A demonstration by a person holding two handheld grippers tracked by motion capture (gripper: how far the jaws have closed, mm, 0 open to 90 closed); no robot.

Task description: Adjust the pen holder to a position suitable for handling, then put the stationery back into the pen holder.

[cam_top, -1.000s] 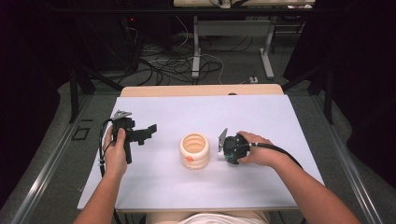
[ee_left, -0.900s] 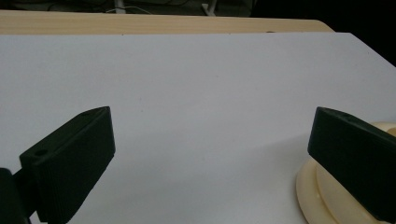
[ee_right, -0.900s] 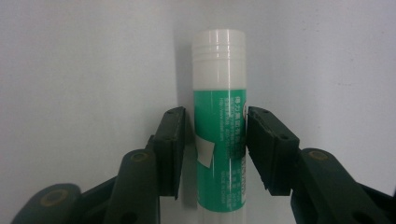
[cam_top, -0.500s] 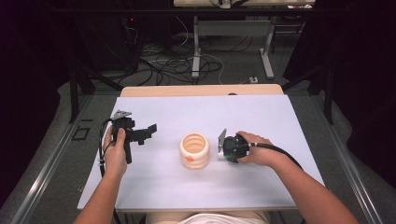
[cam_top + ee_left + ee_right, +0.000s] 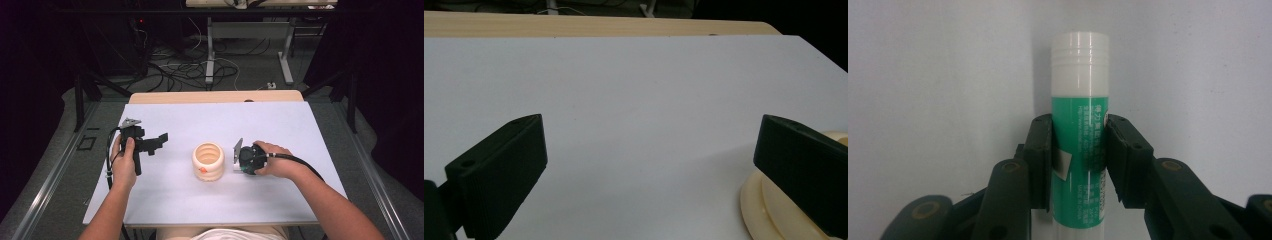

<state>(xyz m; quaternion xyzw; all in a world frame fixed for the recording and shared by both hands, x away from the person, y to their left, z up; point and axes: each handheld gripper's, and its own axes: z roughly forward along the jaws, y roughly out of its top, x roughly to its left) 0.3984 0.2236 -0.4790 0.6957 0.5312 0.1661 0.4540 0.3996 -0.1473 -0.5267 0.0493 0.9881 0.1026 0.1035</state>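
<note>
Green-and-white glue stick (image 5: 1079, 145) is clamped in the right gripper (image 5: 1079, 150), not yet lifted off the bench (image 5: 300, 130). Left gripper (image 5: 649, 170) gapes idle beside the cream ribbed holder (image 5: 208, 161), the likely destination.

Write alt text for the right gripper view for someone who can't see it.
The right gripper is shut on a green glue stick with a white cap, its two black fingers pressing the tube's sides. The stick lies lengthwise on the white table, cap pointing away from the camera.
</note>
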